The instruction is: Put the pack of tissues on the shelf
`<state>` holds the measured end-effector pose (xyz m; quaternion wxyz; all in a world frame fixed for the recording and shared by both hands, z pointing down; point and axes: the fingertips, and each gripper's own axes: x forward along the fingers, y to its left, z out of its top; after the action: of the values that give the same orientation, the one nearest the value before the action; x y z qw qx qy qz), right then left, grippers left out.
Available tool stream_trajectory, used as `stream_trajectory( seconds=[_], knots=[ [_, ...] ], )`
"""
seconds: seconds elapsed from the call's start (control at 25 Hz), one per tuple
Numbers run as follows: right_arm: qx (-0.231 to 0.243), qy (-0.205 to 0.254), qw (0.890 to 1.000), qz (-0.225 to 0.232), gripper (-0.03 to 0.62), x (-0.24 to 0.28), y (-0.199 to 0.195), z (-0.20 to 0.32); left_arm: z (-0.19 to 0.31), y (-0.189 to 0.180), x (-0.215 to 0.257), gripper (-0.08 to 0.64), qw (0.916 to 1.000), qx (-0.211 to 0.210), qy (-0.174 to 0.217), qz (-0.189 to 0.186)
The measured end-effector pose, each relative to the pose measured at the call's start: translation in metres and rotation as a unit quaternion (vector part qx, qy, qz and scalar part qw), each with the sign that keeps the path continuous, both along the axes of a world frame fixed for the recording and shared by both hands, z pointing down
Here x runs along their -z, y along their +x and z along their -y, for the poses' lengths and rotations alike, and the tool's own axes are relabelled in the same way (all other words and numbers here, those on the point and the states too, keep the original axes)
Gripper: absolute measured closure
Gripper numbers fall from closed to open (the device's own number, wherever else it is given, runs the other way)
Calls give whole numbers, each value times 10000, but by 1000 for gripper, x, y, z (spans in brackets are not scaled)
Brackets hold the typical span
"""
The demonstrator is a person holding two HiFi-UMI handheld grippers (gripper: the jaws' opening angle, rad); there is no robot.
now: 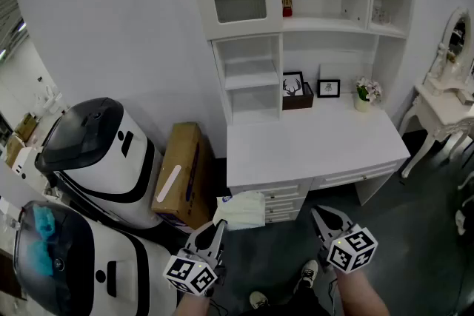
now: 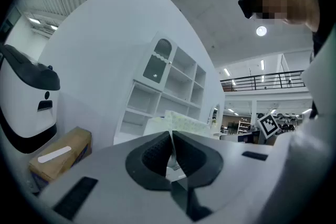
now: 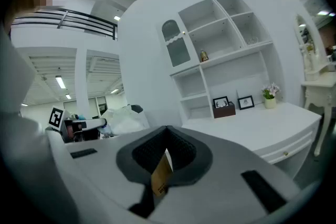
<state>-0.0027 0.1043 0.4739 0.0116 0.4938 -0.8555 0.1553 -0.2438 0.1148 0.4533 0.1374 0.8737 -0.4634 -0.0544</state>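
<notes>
While the left gripper (image 1: 217,227) presses its jaws together on one edge of the soft, pale yellow plastic pack of tissues (image 1: 241,209), the right gripper (image 1: 321,216) is closed too, pinching a small tan slip (image 3: 161,174); the pack looks crumpled and hangs in the air before the drawers of the white desk (image 1: 318,152), well below the white wooden shelf unit (image 1: 326,22).

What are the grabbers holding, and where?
The left gripper pinches the pack of tissues by its wrapper's edge. The right gripper nips a small tan tag.
</notes>
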Motion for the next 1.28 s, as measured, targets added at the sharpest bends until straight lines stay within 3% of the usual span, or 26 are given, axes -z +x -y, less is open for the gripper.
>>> stream_trajectory(
  seconds=[1.28],
  knots=[
    [-176,131,9997,80,588,13,7,0,0,2,2,551,9999,-102,13,-126]
  ],
)
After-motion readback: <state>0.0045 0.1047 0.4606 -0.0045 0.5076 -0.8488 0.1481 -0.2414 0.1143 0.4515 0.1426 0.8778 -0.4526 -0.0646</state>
